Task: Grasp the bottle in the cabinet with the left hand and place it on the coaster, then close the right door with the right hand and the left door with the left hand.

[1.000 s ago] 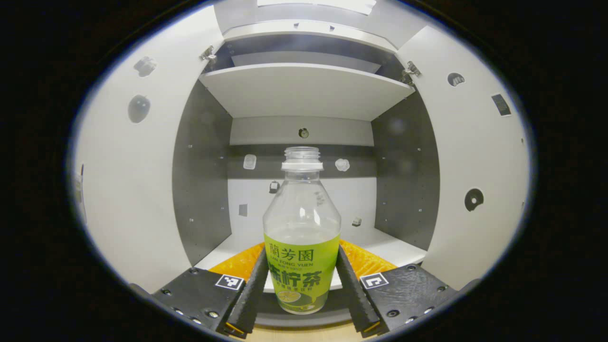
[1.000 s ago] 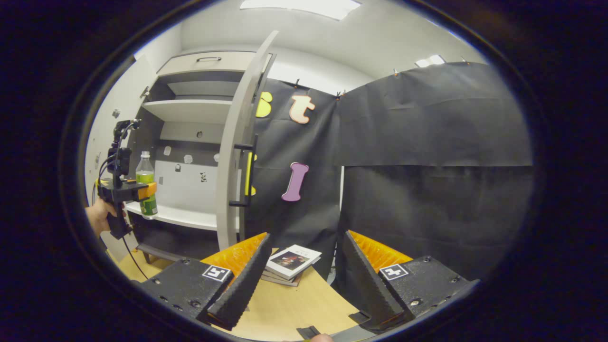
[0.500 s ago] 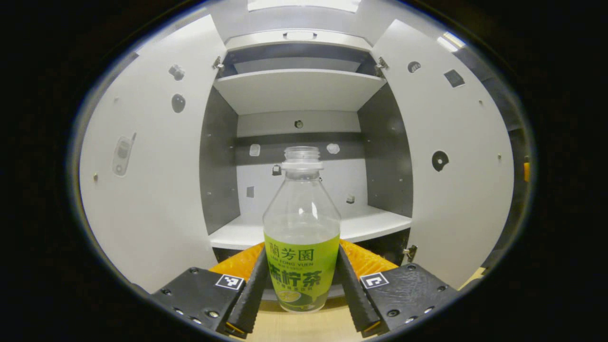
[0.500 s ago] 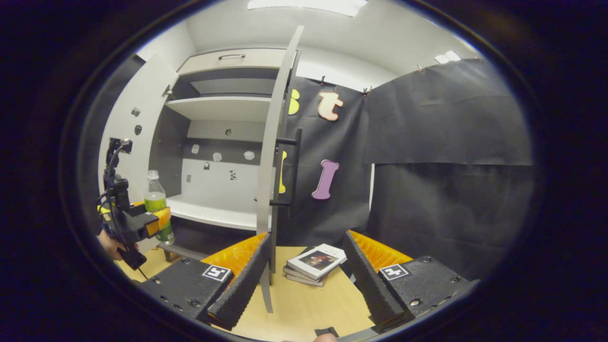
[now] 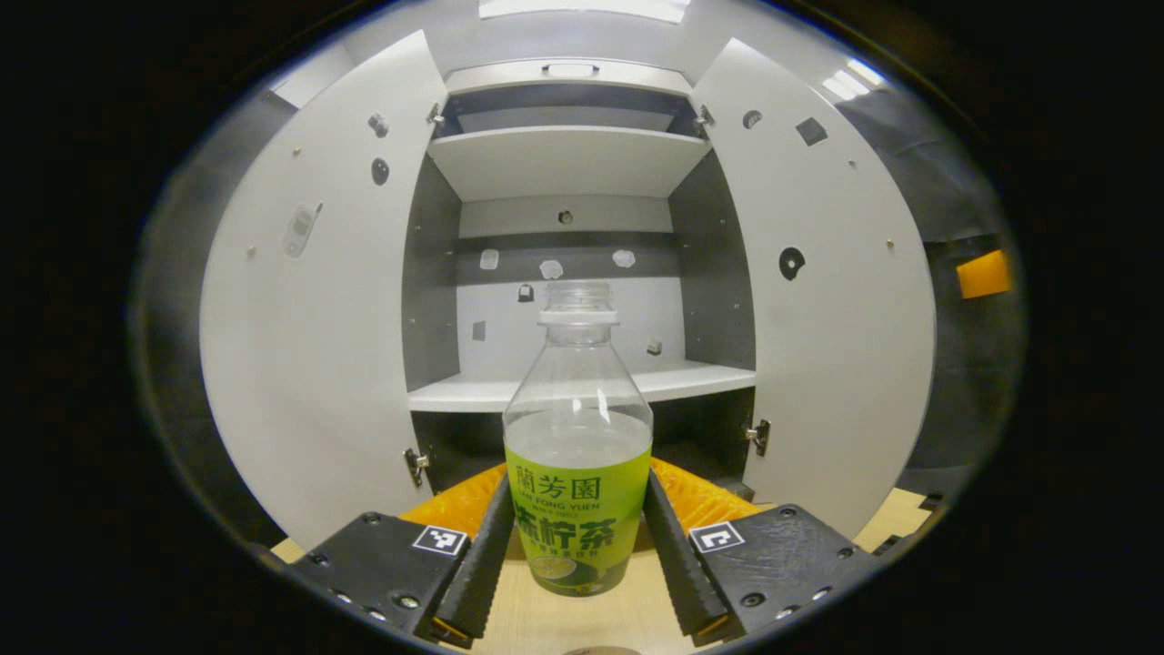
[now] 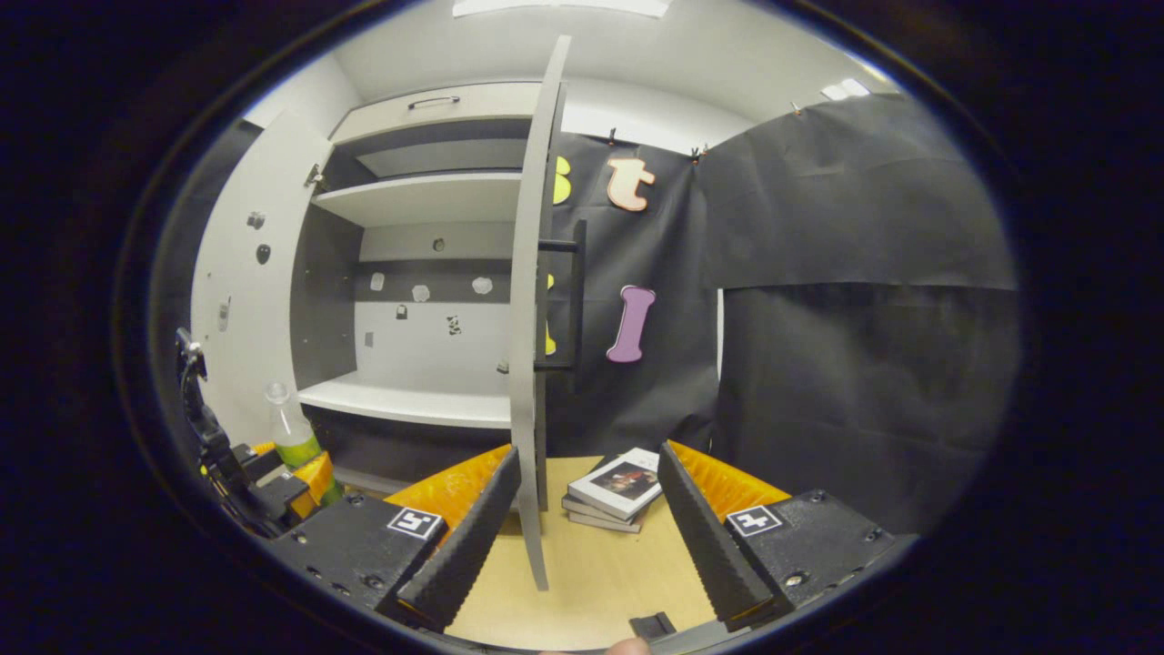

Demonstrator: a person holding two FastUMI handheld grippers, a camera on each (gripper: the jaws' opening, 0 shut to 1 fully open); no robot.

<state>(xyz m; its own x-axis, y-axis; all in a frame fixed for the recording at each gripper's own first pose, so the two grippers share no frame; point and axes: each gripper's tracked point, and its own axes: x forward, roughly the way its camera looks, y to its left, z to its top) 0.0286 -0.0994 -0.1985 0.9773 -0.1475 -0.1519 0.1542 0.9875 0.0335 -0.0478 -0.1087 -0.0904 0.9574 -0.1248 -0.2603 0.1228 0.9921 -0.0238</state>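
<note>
Clear plastic bottle with green label (image 5: 578, 455): clamped upright by left gripper (image 5: 575, 555).
Right gripper (image 6: 582, 528): held agape, empty.
Grey cabinet doors (image 5: 318, 300): swung wide.

Clear bottle (image 5: 577, 437) with green label; pale grey cabinet (image 5: 564, 164), dark inner walls.

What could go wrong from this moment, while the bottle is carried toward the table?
1. The bottle has no cap and holds liquid; if the left gripper tilts, it may spill.
2. The fingers grip only the lower, labelled part, so the tall bottle might tip or slip when set down.
3. The right door stands wide open, edge-on before the right gripper; a hasty move could bump it.
</note>
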